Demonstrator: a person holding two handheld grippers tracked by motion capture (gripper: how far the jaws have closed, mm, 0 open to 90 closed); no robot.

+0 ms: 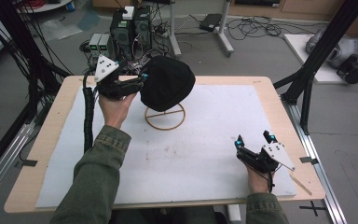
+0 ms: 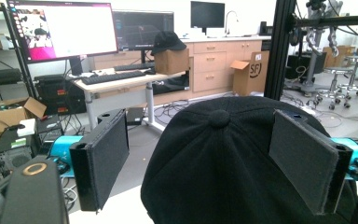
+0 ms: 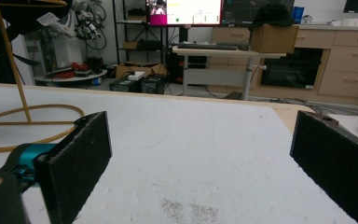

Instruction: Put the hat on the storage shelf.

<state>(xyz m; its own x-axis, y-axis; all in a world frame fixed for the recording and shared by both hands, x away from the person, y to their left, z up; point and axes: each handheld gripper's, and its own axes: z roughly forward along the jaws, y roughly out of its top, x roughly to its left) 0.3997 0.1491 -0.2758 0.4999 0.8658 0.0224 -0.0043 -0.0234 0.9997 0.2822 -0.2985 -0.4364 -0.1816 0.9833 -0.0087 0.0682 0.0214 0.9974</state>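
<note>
The black cap (image 1: 168,83) sits on top of a thin wooden stand (image 1: 165,116) toward the twelve o'clock side of the white mat (image 1: 191,149), and that perch is the worry. The stand is only a slim upright post on a ring base, so a sideways nudge from the left gripper (image 1: 142,80) could tip the whole thing or drag the cap off its top. That gripper is pressed in close at the cap's nine o'clock side. In the left gripper view its jaws stand spread wide, one pad hanging clear at the left and the other lying against the crown (image 2: 242,158) at about three o'clock. Neither looks to be pinching the fabric, so I'd say it has hold of nothing. If the hand pulls away carelessly, that near pad's rough face might catch the cloth and take the cap with it.

The right gripper (image 1: 255,139) rests well apart, down at the mat's five o'clock corner, jaws gaping and empty over bare mat (image 3: 205,154); no trouble from that side.

The cap itself is soft, matte black, rounded into a full dome, with a small covered button (image 2: 219,118) at the top where the seams meet. From above it hides the stand's upper part entirely; whether it sits squarely I can't tell.
</note>
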